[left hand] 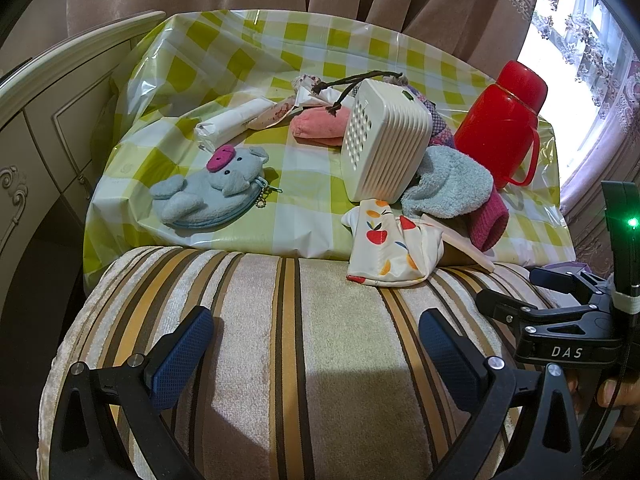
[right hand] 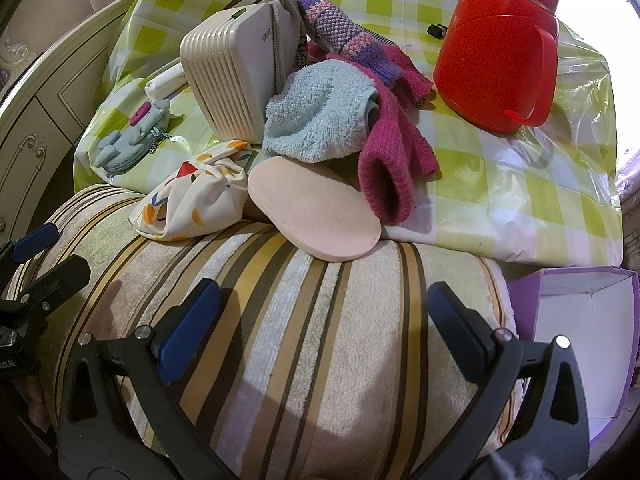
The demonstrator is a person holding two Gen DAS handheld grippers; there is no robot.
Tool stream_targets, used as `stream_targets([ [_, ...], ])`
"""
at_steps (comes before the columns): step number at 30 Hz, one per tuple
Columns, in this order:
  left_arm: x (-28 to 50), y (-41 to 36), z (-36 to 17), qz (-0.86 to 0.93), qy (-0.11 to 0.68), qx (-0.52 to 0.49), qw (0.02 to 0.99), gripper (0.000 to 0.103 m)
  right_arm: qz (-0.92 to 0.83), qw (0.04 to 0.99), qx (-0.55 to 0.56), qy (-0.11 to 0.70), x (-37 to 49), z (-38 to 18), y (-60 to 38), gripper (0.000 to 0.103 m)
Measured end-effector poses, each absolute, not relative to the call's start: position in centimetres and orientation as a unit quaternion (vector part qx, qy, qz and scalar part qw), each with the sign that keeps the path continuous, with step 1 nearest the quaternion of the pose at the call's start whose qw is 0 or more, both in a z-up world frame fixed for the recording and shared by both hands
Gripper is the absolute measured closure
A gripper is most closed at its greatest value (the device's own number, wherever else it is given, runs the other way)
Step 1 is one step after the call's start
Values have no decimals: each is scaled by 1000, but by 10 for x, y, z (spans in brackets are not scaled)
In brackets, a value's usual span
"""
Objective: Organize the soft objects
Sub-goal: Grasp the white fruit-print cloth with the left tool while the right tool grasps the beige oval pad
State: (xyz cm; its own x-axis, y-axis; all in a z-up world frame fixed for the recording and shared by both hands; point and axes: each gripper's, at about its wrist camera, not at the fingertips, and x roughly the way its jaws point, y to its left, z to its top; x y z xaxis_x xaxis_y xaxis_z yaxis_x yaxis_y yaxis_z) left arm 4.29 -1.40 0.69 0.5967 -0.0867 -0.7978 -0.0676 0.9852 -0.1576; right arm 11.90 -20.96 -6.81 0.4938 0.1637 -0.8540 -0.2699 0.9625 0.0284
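Both hand-held grippers, left and right, are being held released and empty, side by side, low over the striped cushion. Just ahead, the fruit-print pouch and foam pad are being left overhanging the table. Beyond them, socks are being kept heaped against the white box, seemingly awaiting sorting.

Box cut off at three o'clock; small black thing by the flask, too tiny to tell.
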Motion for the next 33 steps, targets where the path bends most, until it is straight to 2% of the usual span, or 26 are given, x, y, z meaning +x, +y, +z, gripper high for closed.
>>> stream_targets([
  [7, 65, -19, 6, -48, 463, -109, 878, 0, 129, 860, -61, 489, 127, -69, -207, 0],
  [15, 125, -19, -12, -118, 511, -206, 826, 0, 157, 853, -108, 486, 146, -72, -194, 3],
  [18, 146, -25, -26, -124, 539, -217, 805, 0, 172, 846, -118, 491, 155, -75, -191, 13],
  [20, 154, -33, -31, -129, 548, -210, 799, 0, 176, 841, -119, 498, 165, -79, -190, 28],
  [21, 158, -35, -34, -132, 551, -206, 798, 4, 178, 838, -115, 503, 169, -81, -190, 33],
  [23, 163, -44, -41, -138, 561, -201, 791, 27, 183, 828, -102, 520, 178, -88, -193, 49],
  [24, 164, -47, -46, -141, 568, -203, 785, 42, 181, 826, -96, 525, 181, -91, -196, 50],
  [27, 159, -50, -48, -142, 561, -202, 790, 51, 183, 828, -61, 526, 185, -90, -208, 54],
  [28, 155, -51, -47, -146, 557, -204, 792, 55, 187, 828, -49, 526, 185, -90, -212, 58],
  [33, 137, -59, -39, -155, 540, -200, 803, 59, 198, 832, -9, 519, 178, -86, -229, 64],
])
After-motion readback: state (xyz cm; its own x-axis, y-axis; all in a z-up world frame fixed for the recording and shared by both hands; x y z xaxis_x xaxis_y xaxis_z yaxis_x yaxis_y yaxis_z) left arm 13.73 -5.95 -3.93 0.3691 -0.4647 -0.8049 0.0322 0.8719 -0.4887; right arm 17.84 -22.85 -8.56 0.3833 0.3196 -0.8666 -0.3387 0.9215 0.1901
